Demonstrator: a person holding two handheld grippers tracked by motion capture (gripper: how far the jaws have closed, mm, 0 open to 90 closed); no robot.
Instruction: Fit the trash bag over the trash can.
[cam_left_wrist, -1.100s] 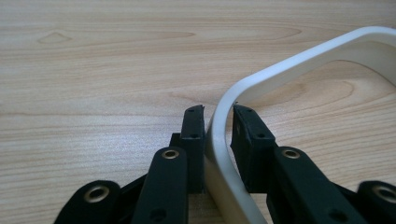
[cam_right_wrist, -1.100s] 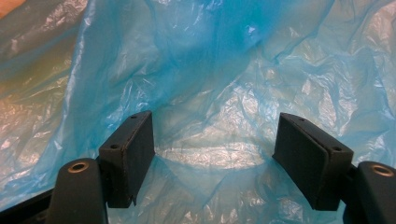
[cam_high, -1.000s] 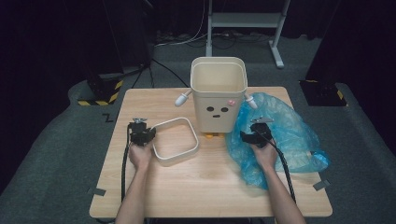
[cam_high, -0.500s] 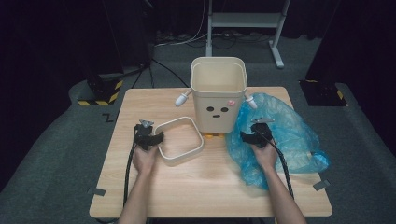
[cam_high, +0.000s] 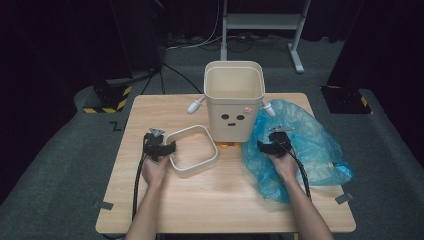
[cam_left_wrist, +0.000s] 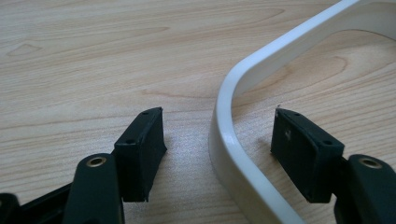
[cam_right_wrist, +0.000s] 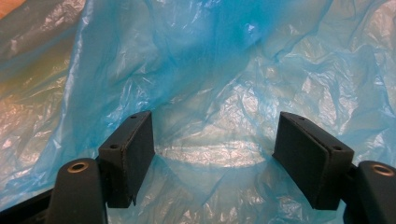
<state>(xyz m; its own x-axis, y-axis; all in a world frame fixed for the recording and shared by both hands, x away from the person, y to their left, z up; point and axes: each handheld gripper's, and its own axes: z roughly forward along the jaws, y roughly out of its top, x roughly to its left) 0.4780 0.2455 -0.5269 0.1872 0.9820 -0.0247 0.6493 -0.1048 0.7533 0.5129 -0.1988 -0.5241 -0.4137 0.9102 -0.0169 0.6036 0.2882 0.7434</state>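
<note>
A cream square ring (cam_high: 196, 169) lies flat on the wooden table (cam_high: 225, 200), left of a cream bin (cam_high: 235, 107) with a drawn face. My left gripper (cam_high: 167, 148) sits at the ring's left side; its jaws have just been opening. In the left gripper view the ring's rim (cam_left_wrist: 224, 140) runs between the pads of my left gripper (cam_left_wrist: 219, 116), and neither pad touches it. A crumpled blue plastic bag (cam_high: 310, 145) lies right of the bin. My right gripper (cam_high: 265, 146) rests open at its left edge. In the right gripper view my right gripper (cam_right_wrist: 215, 121) stands open over the blue film (cam_right_wrist: 210, 56).
The bin has a white peg on each side and small orange feet (cam_high: 226, 146). Off the table, a black-and-yellow striped base (cam_high: 107, 102) stands at the left and a metal stand (cam_high: 260, 25) at the back. Bare wood lies in front of both hands.
The left gripper has opened and let go of the ring's rim, and the ring has shifted slightly on the table. The right hand and the bag have not moved.
</note>
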